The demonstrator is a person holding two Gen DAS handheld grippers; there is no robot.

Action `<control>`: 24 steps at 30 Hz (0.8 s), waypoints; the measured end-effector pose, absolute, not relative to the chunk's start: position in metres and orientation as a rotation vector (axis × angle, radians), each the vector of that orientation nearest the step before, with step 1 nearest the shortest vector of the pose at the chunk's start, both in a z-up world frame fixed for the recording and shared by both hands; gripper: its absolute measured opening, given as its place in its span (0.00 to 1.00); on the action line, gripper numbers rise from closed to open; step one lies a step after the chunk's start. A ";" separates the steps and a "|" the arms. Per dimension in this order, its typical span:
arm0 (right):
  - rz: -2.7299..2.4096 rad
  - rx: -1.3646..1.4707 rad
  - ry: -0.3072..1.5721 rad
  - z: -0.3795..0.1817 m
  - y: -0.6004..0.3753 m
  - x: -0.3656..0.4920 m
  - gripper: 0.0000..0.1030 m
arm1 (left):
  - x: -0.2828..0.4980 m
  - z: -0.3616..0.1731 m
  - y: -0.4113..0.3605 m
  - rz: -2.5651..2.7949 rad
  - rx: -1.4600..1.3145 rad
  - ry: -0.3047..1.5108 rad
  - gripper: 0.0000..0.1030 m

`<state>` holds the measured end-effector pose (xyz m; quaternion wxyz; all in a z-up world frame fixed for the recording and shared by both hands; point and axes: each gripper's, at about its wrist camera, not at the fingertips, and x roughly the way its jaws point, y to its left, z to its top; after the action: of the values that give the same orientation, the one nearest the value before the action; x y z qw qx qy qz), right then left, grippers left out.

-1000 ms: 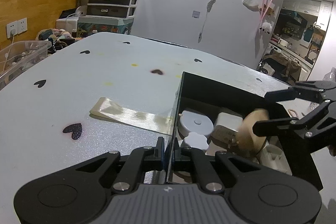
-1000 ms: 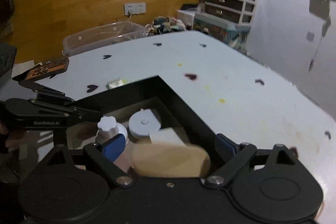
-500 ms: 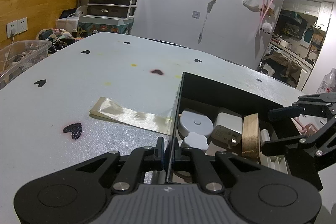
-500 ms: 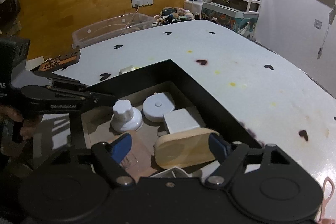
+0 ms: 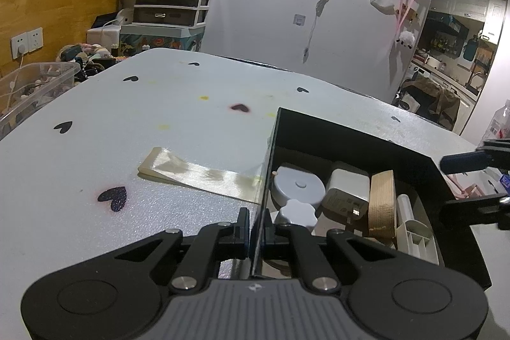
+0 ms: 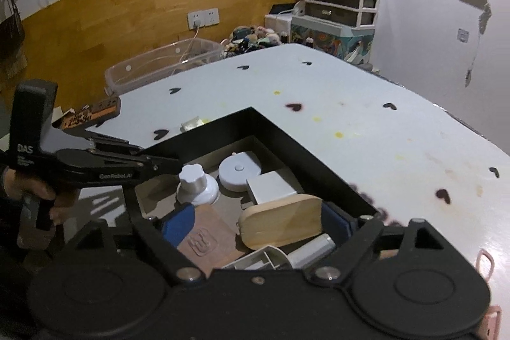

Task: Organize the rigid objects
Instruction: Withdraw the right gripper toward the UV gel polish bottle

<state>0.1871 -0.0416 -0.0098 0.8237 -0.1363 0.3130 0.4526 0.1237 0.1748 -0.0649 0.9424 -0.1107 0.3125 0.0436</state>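
A black box [image 5: 322,133] on the white table holds a round white disc [image 5: 298,185], a white scalloped knob [image 5: 298,212], a white charger [image 5: 349,193] and a wooden block [image 5: 382,203] standing on edge. My left gripper [image 5: 256,231] is shut on the box's thin near wall; a hand holds it in the right wrist view, left gripper [image 6: 172,163]. My right gripper [image 6: 256,219] hovers over the box's right side with its jaws opening. The block [image 6: 280,225] lies below them, and the blue pads [image 6: 178,220] do not touch it.
A beige strip [image 5: 197,171] lies on the table left of the box. A brown card [image 6: 204,239], a white tube [image 6: 309,250] and a white plastic piece [image 5: 417,238] also lie in the box. A clear bin [image 6: 162,62] stands past the table's edge.
The right gripper let go of the wooden block, which now rests on edge in the box, and drew back up and away. The left gripper kept its hold.
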 end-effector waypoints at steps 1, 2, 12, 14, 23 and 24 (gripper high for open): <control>0.958 -0.284 0.661 -0.008 -0.044 0.186 0.86 | 0.124 -0.065 0.175 0.090 -0.224 0.638 0.06; 0.952 -0.279 0.656 -0.007 -0.046 0.184 0.87 | 0.123 -0.064 0.174 0.092 -0.223 0.639 0.06; 0.884 -0.205 0.592 0.006 -0.076 0.171 0.94 | 0.120 -0.060 0.170 0.105 -0.202 0.649 0.07; 0.866 -0.184 0.577 0.009 -0.084 0.168 0.95 | 0.120 -0.059 0.170 0.108 -0.197 0.650 0.07; 0.761 -0.097 0.515 0.007 -0.123 0.155 1.00 | 0.119 -0.055 0.165 0.120 -0.175 0.661 0.07; 0.753 -0.093 0.509 0.005 -0.127 0.154 1.00 | 0.119 -0.055 0.164 0.122 -0.172 0.662 0.07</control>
<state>0.1542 -0.1265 0.0049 0.8973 -0.0450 0.2459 0.3637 0.1188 0.1640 -0.0547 0.9402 -0.0845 0.3246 0.0597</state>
